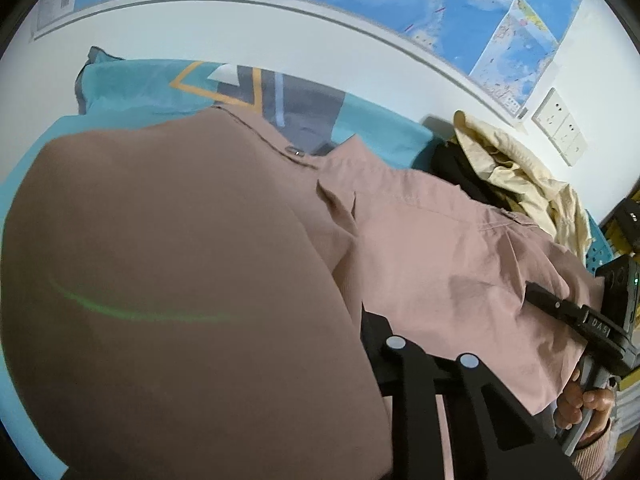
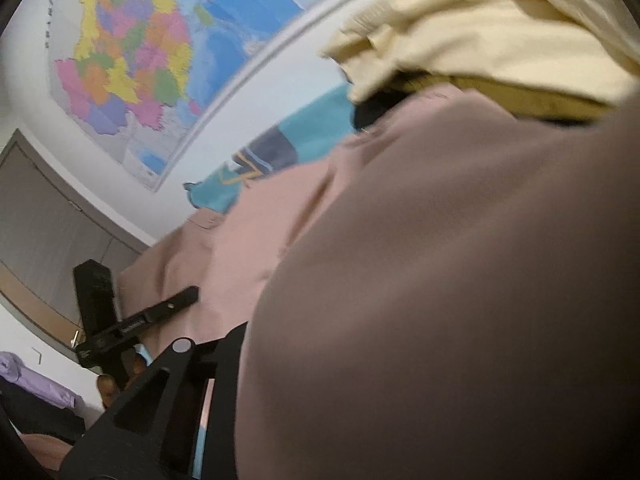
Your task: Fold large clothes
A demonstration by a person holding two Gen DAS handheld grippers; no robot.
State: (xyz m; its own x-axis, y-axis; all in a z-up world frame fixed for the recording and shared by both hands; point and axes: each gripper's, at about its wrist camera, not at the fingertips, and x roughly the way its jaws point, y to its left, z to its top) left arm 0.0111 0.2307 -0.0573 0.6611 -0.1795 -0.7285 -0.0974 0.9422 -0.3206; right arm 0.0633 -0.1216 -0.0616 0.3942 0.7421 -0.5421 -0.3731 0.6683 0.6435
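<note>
A large dusty-pink garment [image 1: 440, 240] lies spread over a teal patterned sheet [image 1: 132, 84]. A lifted fold of the pink garment [image 2: 440, 280] bulges right in front of each lens and hides that gripper's own fingertips. In the left wrist view, only black linkage bars [image 1: 432, 392] show below the cloth. My right gripper [image 1: 536, 294] appears at the right of this view, one finger lying on the pink cloth's edge, a hand [image 1: 588, 404] on its handle. The right wrist view shows my left gripper [image 2: 192, 294] pinching the opposite edge. Both seem shut on the fabric.
A crumpled cream garment [image 1: 516, 176] and a dark one [image 1: 448, 164] lie at the far right of the sheet, by the wall. A map [image 1: 440, 0] and wall sockets [image 1: 560, 126] are behind. A grey door [image 2: 40, 220] and purple cloth [image 2: 24, 372] sit left.
</note>
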